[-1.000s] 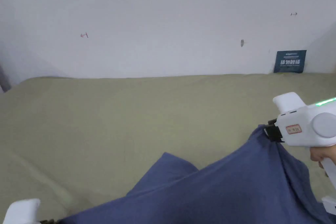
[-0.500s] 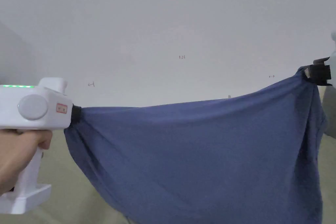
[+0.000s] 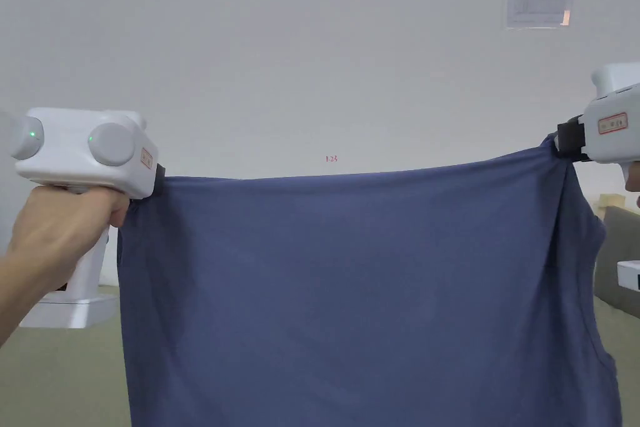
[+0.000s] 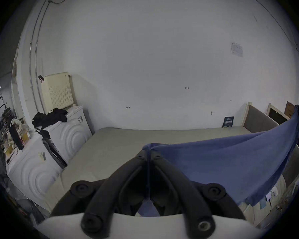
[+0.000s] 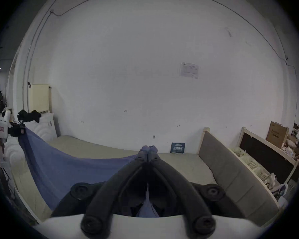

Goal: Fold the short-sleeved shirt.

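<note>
Head view shows the left tool (image 3: 159, 179) clamped shut on one top corner of the blue shirt (image 3: 350, 297), and the right tool (image 3: 565, 139) clamped shut on the opposite top corner. In the left gripper view the left tool's (image 4: 148, 154) jaws meet with a bunch of shirt (image 4: 231, 163) cloth pinched between their tips; the right gripper view shows the same at the right tool (image 5: 147, 154), with a little tuft of shirt (image 5: 72, 168) poking past the closed tips.

Between the two tools the top edge of the shirt runs nearly taut, with a slight sag toward the left one. Below both tools the cloth hangs as a flat sheet; on the right tool's side an edge curves inward, probably a sleeve or armhole, though I cannot tell which.

A second ago the shirt lay mostly heaped on the bed (image 4: 121, 142), with the right tool low and pinching a corner. Half a second ago it was raised but sagging deeply between the tools. Now both tools are higher and further apart, so the cloth is stretched out and clear of the bed beneath them.

I judge this to be the shake-out and spread step: the shirt is opened but no fold is made yet. The next move likely calls for lowering it flat onto the bed below the tools, keeping the tension even so it does not crease.
</note>
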Available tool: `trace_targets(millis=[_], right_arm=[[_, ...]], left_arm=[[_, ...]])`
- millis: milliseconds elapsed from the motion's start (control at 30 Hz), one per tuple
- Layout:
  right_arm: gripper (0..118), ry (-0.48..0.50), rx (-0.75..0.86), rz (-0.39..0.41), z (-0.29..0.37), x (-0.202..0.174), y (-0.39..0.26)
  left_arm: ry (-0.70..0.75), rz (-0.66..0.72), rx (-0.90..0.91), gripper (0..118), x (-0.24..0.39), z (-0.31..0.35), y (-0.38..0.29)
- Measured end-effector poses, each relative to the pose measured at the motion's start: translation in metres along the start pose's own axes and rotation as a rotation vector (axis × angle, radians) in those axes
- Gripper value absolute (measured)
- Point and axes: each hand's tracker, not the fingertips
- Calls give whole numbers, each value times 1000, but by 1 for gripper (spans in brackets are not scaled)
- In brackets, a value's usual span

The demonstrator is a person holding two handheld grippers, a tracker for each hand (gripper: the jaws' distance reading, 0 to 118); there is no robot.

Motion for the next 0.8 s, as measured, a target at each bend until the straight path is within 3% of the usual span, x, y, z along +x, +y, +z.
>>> trace_targets(millis=[400, 533, 800], right_arm=[[2, -77, 3, 45, -129, -10, 48], [2, -98, 10, 40, -165, -15, 55], [2, -111, -20, 66, -219, -23, 19]], left_arm=[[92, -43, 50, 1, 30, -102, 64], [173, -134, 86, 1, 48, -135, 70], [173, -44, 53, 1, 58, -199, 47]])
